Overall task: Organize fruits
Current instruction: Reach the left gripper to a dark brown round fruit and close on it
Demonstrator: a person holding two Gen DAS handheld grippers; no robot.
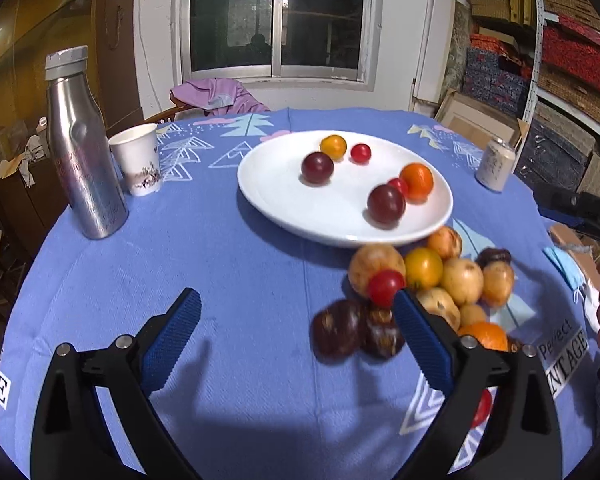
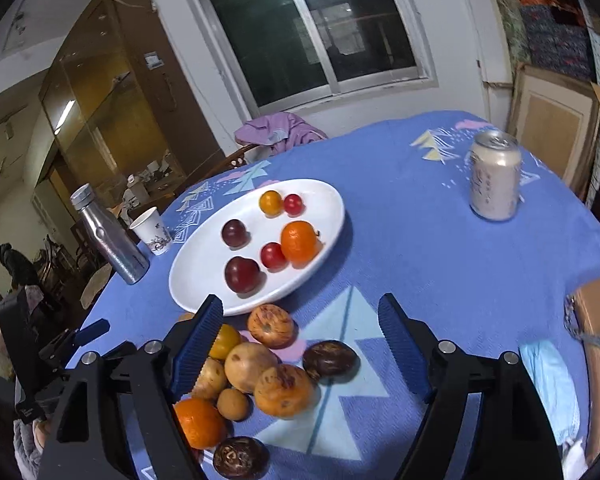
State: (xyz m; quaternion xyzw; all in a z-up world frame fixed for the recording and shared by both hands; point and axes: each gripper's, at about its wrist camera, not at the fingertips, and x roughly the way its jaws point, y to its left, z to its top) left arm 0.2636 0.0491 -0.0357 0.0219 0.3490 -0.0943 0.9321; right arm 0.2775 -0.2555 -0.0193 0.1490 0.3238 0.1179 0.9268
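Left tongs [image 1: 296, 340] and right tongs [image 2: 300, 350] stand wide and empty over the loose fruit pile [image 2: 260, 376], ready to load the plate [image 2: 192, 280].

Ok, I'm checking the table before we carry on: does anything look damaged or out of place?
Yes. The steel bottle beside the paper cup has a dent in its side, and a blue face mask lies crumpled at the table edge.
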